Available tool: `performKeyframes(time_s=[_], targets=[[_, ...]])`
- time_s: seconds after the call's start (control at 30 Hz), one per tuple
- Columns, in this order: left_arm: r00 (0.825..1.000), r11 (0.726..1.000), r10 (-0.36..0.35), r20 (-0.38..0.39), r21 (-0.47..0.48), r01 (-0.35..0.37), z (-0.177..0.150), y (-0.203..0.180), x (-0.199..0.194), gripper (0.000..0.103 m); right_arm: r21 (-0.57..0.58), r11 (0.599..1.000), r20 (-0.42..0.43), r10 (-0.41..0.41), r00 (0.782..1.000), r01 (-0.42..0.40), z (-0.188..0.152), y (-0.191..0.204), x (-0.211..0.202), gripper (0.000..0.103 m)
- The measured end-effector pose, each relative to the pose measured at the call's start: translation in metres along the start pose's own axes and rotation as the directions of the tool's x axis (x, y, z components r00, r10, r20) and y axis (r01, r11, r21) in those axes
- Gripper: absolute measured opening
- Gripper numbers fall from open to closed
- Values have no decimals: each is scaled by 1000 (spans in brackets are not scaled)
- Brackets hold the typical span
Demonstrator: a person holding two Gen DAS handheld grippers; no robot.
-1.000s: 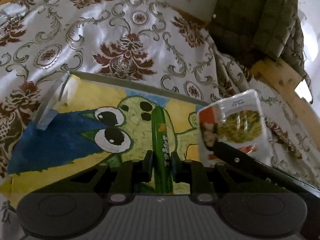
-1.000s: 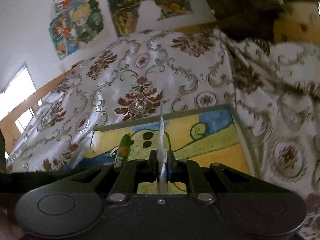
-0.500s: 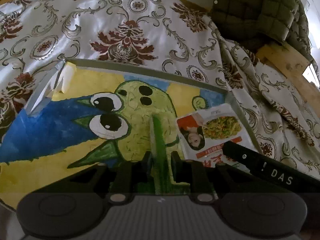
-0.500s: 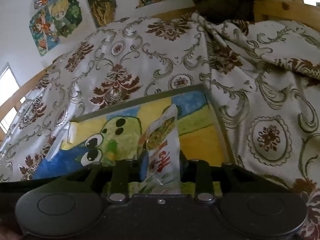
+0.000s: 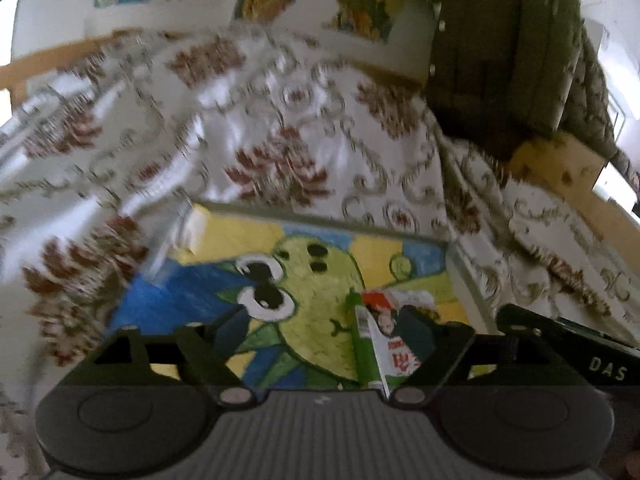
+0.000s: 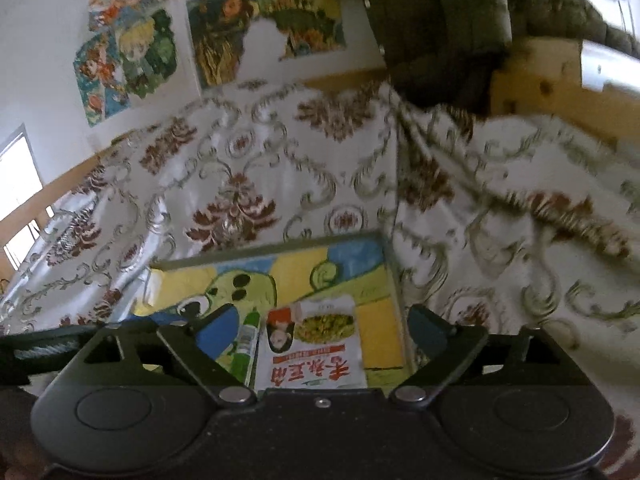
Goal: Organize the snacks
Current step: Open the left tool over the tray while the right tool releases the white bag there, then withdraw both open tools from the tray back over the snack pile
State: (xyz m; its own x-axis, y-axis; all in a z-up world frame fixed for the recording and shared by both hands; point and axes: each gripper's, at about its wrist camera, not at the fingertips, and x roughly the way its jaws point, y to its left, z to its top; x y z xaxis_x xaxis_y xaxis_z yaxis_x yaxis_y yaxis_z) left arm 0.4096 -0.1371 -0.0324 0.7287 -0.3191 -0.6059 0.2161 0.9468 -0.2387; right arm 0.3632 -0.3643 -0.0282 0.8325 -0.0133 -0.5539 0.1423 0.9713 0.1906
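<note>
Right wrist view shows the white snack packet lying flat on the painted tray, touching the green snack stick on its left. Both sit near the tray's right wall. The right gripper has its jaws opening around the packet without pressing it; the left gripper is likewise opening, the stick between its jaws but untouched. Lifting both straight clear should keep the pair aligned. Nothing else shows in the tray, which rests on a floral bedspread.

green snack stick, white-and-red packet, floral cloth
</note>
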Motion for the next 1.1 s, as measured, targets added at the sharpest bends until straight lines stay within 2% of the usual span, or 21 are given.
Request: performKeyframes(time_s=[0.17, 0.37, 0.5, 0.63, 0.8, 0.97, 1.1], targets=[[996, 1000, 21, 84, -13, -20, 0, 2, -48, 102, -65, 998, 83, -11, 997, 16, 1, 8, -43, 102], [982, 996, 92, 167, -7, -92, -12, 3, -98, 103, -81, 995, 140, -38, 989, 50, -5, 15, -88, 102], [972, 993, 111, 206, 7, -115, -27, 3, -126, 103, -109, 990, 165, -69, 984, 88, -16, 20, -113, 102], [969, 992, 121, 217, 9, -126, -44, 1, -150, 103, -136, 983, 183, -99, 978, 125, -31, 26, -139, 102], [963, 991, 127, 236, 8, -133, -64, 0, -179, 103, -118, 984, 183, -108, 977, 131, -50, 31, -169, 102], [949, 987, 152, 277, 16, -163, -86, -2, -209, 103, -94, 987, 165, -112, 980, 129, -72, 33, -197, 102], [952, 985, 154, 266, 36, -170, -103, -1, -226, 103, -76, 989, 152, -113, 982, 126, -92, 35, -215, 102]])
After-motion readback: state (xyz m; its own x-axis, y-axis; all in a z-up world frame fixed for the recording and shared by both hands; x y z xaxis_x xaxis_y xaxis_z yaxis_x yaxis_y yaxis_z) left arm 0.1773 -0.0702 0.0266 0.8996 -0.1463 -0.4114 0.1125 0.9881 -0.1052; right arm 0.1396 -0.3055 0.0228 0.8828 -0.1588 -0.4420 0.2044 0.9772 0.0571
